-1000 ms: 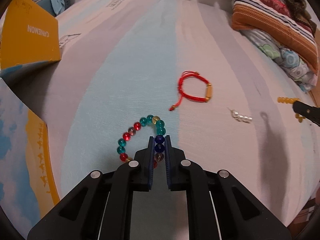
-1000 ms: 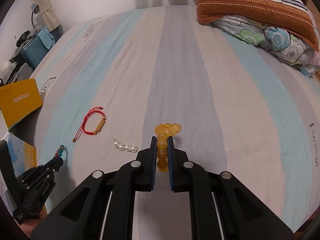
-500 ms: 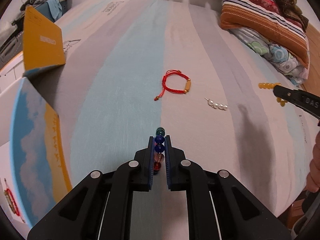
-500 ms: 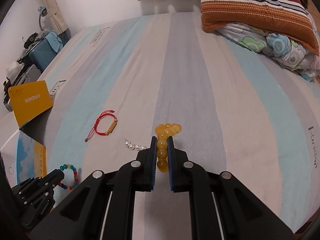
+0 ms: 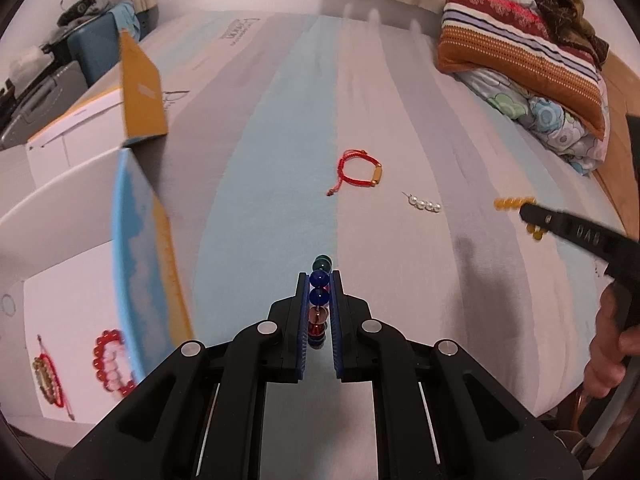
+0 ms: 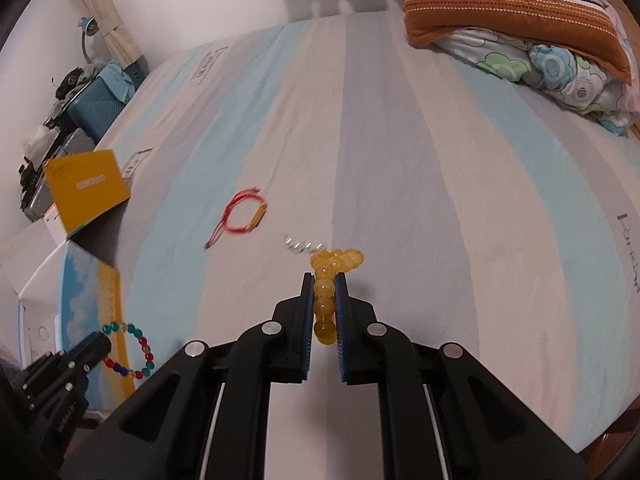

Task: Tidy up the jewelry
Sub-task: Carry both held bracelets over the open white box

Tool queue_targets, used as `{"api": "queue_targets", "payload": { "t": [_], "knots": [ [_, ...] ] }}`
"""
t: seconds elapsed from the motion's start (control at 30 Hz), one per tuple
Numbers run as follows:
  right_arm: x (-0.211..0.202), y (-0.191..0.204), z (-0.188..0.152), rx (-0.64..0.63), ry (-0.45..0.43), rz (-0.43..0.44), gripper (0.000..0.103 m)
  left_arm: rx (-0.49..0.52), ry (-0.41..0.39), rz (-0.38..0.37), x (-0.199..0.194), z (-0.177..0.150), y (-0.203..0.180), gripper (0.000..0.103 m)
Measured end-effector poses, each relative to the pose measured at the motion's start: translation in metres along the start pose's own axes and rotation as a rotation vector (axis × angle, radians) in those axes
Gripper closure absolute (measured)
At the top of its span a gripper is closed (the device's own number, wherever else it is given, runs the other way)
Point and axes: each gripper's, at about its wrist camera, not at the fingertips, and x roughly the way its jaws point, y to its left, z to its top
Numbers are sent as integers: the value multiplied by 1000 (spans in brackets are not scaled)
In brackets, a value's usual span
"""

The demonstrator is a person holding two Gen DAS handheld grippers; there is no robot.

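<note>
The left gripper (image 5: 319, 300) has its fingers clenched on a multicoloured bead bracelet (image 5: 319, 296), pinching a few beads while the rest hangs free as a loop off the fingers, clear of the bed (image 5: 272, 160), as the right wrist view shows. The right gripper (image 6: 323, 308) is likewise clenched on a yellow bead bracelet (image 6: 332, 268), whose free beads bunch just past the fingertips.

At ten o'clock from the left gripper stands an open box (image 5: 72, 300) with a raised blue-and-yellow flap (image 5: 140, 248); two red bracelets (image 5: 108, 360) already lie inside.

The risks, as I judge them: round glossy beads can roll out of a pinch on so few of them, dropping a bracelet on the bed or past its edge. The hanging loop may catch on the flap's edge when carried over it. Both grippers heading for the same box could collide or tangle the bracelets.

At twelve o'clock on the bed, a red cord bracelet (image 5: 360, 172) and a short pearl piece (image 5: 424, 204) remain to collect; the pearl piece is small and easily missed.
</note>
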Motion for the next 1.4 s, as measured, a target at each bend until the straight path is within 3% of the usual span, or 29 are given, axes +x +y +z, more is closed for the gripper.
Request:
{"api": "queue_targets", "payload": {
  "t": [0.33, 0.67, 1.1, 1.4],
  "knots": [
    [-42, 51, -26, -43, -14, 26, 94, -47, -52, 34, -64, -7, 40, 94],
    [-78, 142, -44, -122, -66, 92, 94, -110, -107, 74, -123, -27, 110, 94],
    [-88, 283, -78, -294, -71, 182, 94, -249, -97, 169, -157, -75, 234, 94],
    [-69, 361, -110, -407, -24, 214, 94, -315, -69, 213, -155, -102, 289, 94]
  ]
}}
